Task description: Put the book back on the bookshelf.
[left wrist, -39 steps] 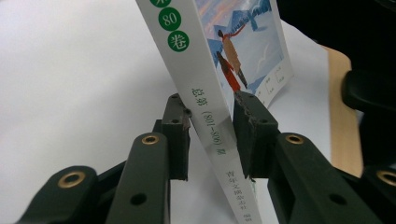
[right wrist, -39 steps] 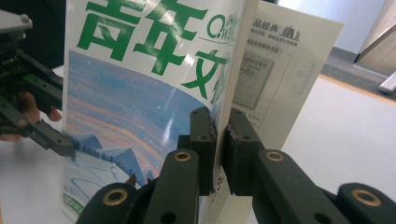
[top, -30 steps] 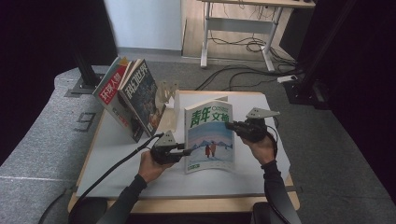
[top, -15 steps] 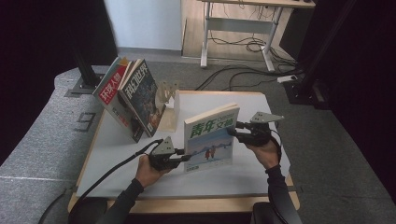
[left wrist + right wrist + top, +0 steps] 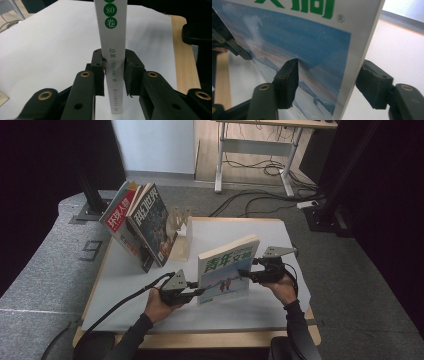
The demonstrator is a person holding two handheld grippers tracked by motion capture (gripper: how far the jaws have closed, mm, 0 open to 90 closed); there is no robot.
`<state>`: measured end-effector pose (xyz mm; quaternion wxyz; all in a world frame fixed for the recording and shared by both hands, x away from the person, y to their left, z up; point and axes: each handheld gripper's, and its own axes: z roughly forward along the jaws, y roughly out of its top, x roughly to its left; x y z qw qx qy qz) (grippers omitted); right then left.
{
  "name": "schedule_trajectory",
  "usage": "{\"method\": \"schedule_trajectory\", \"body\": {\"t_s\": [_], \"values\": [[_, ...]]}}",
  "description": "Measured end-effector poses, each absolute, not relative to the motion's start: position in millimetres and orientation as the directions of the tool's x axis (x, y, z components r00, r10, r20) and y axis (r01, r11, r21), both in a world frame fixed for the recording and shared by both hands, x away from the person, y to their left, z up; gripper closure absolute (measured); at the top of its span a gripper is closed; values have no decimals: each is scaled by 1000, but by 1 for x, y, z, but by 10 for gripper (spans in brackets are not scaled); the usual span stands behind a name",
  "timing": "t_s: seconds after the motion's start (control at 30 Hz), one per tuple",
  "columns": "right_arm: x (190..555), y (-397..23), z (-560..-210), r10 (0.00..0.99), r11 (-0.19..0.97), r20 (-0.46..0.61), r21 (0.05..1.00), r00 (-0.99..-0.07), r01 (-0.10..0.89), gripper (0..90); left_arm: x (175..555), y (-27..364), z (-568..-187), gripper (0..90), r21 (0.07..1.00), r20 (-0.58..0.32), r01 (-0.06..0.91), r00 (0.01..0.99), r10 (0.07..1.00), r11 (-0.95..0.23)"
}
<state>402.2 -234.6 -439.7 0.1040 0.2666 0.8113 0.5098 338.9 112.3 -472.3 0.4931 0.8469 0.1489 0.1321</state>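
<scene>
the book [image 5: 227, 275] stands upright on the table [image 5: 210, 312]. at its near left, the left gripper [image 5: 197, 293] is clamped on the spine's lower end. at its right edge, the right gripper [image 5: 243, 273] straddles the cover, its jaws just opening, pads off it. beyond the book, magazines [image 5: 137, 222] lean against a stand [image 5: 180, 220].

Book [image 5: 227, 275] upright on table [image 5: 280, 312], between left gripper [image 5: 192, 292] at its spine and right gripper [image 5: 248, 272] at its fore-edge. Leaning magazines [image 5: 142, 222] beyond left gripper.
</scene>
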Motion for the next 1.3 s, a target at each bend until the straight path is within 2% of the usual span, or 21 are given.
{"method": "schedule_trajectory", "body": {"t_s": [0.1,0.5,0.9,1.3], "values": [[401,-236,-438,546,343,98,880,-832,329,408,339,112,-472,721,875,78,120,921,381,-470],[396,-236,-439,562,332,79,890,-823,312,445,341,105,-465,687,877,57,138,921,385,-460],[393,-237,-439,552,326,79,896,-830,302,451,352,91,-440,676,873,3,185,923,386,-451],[393,-236,-439,560,325,76,896,-825,303,456,358,87,-411,683,879,23,179,910,414,-442]]}}
